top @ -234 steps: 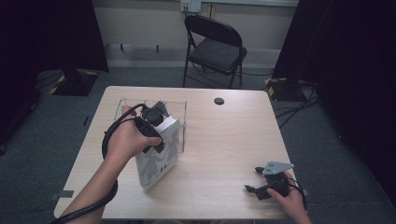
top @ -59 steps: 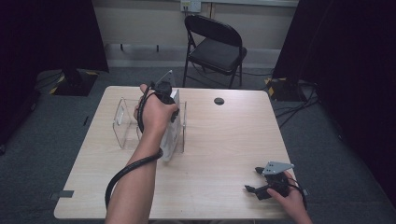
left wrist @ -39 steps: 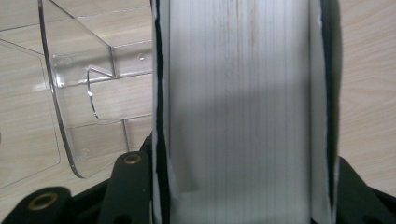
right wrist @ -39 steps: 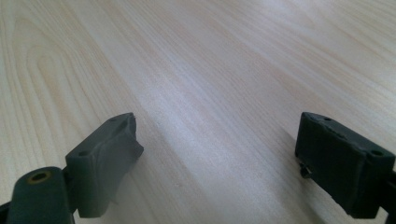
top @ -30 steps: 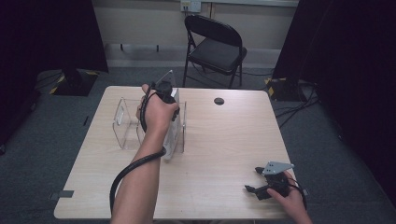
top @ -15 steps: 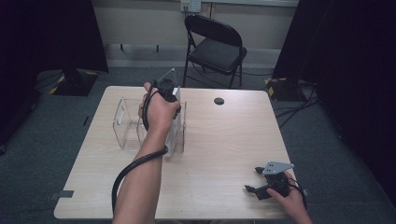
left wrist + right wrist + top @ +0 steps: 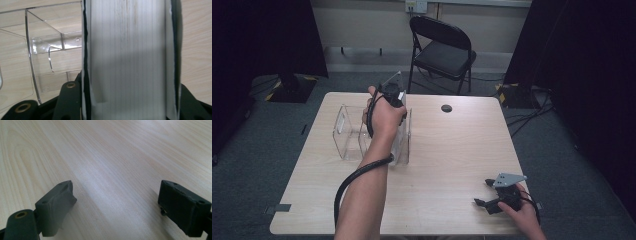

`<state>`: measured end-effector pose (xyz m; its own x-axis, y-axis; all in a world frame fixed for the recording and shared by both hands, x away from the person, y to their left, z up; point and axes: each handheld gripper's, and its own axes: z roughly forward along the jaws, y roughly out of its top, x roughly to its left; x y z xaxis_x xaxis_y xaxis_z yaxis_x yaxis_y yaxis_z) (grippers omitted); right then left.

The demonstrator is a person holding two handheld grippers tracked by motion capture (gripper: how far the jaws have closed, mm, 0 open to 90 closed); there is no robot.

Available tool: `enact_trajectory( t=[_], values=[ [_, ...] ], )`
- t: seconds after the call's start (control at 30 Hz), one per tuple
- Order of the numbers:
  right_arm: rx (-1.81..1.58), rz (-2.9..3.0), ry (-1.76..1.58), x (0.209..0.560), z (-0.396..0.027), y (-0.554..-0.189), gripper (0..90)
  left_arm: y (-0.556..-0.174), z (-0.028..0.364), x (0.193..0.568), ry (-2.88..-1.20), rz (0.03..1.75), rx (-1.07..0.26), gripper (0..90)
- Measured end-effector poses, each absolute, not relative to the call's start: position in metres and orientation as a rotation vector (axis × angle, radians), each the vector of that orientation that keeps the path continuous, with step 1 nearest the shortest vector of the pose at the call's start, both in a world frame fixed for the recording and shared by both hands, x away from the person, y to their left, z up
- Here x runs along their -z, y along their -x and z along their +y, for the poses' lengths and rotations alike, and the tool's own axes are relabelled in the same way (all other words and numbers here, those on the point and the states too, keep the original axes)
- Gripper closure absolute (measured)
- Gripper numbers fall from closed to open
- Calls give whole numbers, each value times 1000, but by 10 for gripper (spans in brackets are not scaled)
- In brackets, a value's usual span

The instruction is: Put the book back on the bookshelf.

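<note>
In the high view, left of centre, the left gripper (image 7: pixel 393 95) stood over the clear acrylic organizer (image 7: pixel 349 132), the person's forearm (image 7: pixel 364 200) rising to it from the bottom edge. The left gripper view showed what the hand hid from above: a thick white book (image 7: pixel 127 60), seen edge-on, filled the middle of the frame between the two black fingers (image 7: pixel 68 100), which clamped it from either side. Its page block was pale and finely lined, with a thin dark cover running along each flank. To its left stood the organizer's transparent walls, glossy, with rounded corners and a curved cut-out, the wood grain showing through them. The book seemed to stand in the organizer's right-hand compartment, though the hand covered that spot from above.

At lower right of the high view, the right gripper (image 7: pixel 484 202) rested on the pale wood-grain tabletop (image 7: pixel 452 150), well apart from the organizer. Its own view showed matte, blocky fingers (image 7: pixel 56 205) spread wide over bare laminate, holding nothing.
</note>
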<state>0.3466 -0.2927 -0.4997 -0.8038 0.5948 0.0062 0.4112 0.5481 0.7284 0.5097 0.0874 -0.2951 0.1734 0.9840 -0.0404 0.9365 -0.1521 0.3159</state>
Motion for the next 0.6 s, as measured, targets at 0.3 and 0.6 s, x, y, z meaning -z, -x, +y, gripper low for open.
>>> enact_trajectory(
  t=[0.3,0.6],
  values=[
    [-1102,2544,-842,500,-293,-347,119,-513,86,296,-2195,1837,-268,528],
    [-1102,2544,-842,500,-293,-347,119,-518,84,300,-2189,1851,-266,528]
  ],
)
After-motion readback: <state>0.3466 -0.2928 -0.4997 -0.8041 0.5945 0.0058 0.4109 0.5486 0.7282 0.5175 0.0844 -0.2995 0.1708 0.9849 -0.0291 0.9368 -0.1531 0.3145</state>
